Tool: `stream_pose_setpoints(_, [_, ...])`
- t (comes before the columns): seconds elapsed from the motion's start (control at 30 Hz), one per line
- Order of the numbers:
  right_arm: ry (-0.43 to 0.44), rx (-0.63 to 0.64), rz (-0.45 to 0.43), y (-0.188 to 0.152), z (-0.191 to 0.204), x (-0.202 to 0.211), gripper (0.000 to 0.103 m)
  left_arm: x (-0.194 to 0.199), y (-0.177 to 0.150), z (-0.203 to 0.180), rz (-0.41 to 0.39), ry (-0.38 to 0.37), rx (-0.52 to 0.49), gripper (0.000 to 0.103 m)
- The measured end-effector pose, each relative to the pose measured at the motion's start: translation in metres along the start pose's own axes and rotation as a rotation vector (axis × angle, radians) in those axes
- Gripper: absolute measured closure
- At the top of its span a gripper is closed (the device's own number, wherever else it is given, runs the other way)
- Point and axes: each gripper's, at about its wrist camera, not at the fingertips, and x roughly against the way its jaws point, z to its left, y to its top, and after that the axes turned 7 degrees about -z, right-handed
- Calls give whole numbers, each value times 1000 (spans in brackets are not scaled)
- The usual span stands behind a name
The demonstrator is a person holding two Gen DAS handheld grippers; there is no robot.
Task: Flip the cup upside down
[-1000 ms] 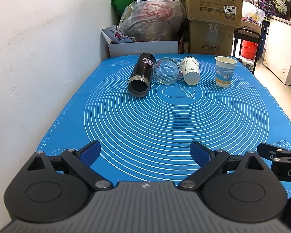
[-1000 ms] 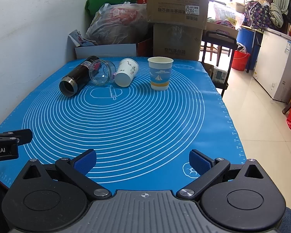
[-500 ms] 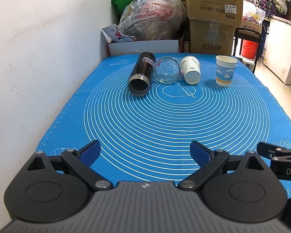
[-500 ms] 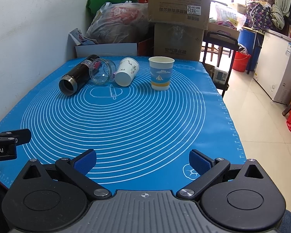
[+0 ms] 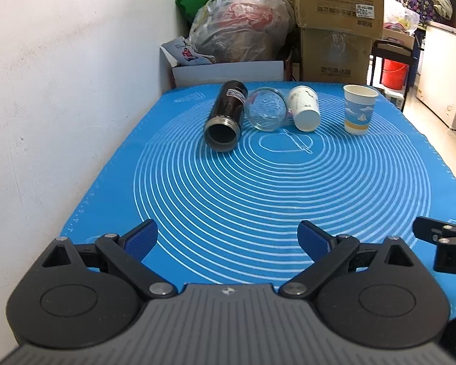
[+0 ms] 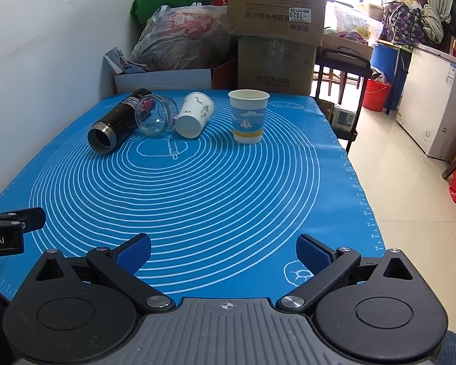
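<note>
Blue-and-white paper cup (image 6: 248, 116) stands upright, mouth up, long axis vertical, well ahead of my right gripper (image 6: 223, 251) and almost dead centre between its spread, empty jaws. From my left gripper (image 5: 228, 238), also spread and empty, it lies ahead and off right. I judge the right arm better placed.

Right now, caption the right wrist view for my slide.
Open right gripper faces upright blue cup; thermos, jar and white cup lie beside it.

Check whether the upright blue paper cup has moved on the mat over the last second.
No. The blue paper cup stands upright on the same outer rings of the blue mat, equally far from the tipped white cup.
</note>
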Motion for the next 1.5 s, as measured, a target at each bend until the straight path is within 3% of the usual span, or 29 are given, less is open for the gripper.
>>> stream_pose_setpoints(0.2, [5, -2, -10, 8, -4, -10, 0, -16, 14, 5, -35, 27, -14, 5])
stream_pose_setpoints(0.4, [-1, 0, -18, 19, -9, -29, 0, -49, 35, 2, -65, 61, -105, 5])
stream_pose_setpoints(0.73, [19, -45, 8, 33, -21, -68, 0, -146, 85, -1, -129, 72, -127, 5])
stream_pose_setpoints(0.97, [-9, -53, 29, 36, -29, -90, 0, -230, 104, -10, -45, 108, -171, 6])
stream_pose_setpoints(1.1, [-23, -48, 43, 34, -32, -100, 0, -260, 99, -6, 36, 66, -155, 13])
stream_pose_setpoints(1.23, [-30, -53, 55, 31, -34, -106, 0, -265, 94, -9, 69, 29, -162, 34])
stream_pose_setpoints(1.5, [-22, -61, 67, 30, -34, -107, 0, -261, 92, -12, 73, 29, -181, 36])
